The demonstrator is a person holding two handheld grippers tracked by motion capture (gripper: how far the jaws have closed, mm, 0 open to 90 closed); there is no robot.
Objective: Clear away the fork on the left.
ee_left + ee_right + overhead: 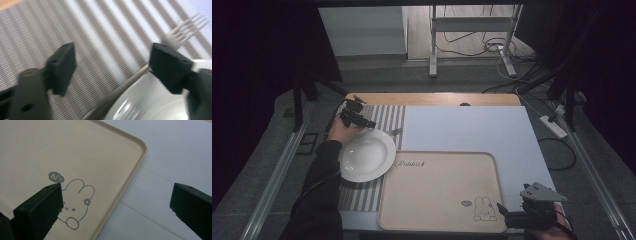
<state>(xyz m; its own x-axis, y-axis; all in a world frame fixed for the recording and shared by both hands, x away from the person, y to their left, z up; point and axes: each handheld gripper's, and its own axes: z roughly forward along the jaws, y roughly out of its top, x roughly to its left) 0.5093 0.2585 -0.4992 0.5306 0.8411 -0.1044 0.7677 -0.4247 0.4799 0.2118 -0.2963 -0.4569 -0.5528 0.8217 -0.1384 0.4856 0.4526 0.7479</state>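
White bowl [150, 100] blurred and cut off, fork [185, 27] partly hidden behind wide left hand-held gripper [110, 62], right hand-held gripper [115, 205] wide

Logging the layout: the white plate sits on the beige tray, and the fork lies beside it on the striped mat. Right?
Not quite. The high view shows the white plate on the striped mat, left of the beige tray, not on it. The fork does lie beside it on the mat.

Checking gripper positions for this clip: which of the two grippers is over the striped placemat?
The left gripper, jaws open, by the white plate and fork. The right gripper sits at the beige tray corner instead.
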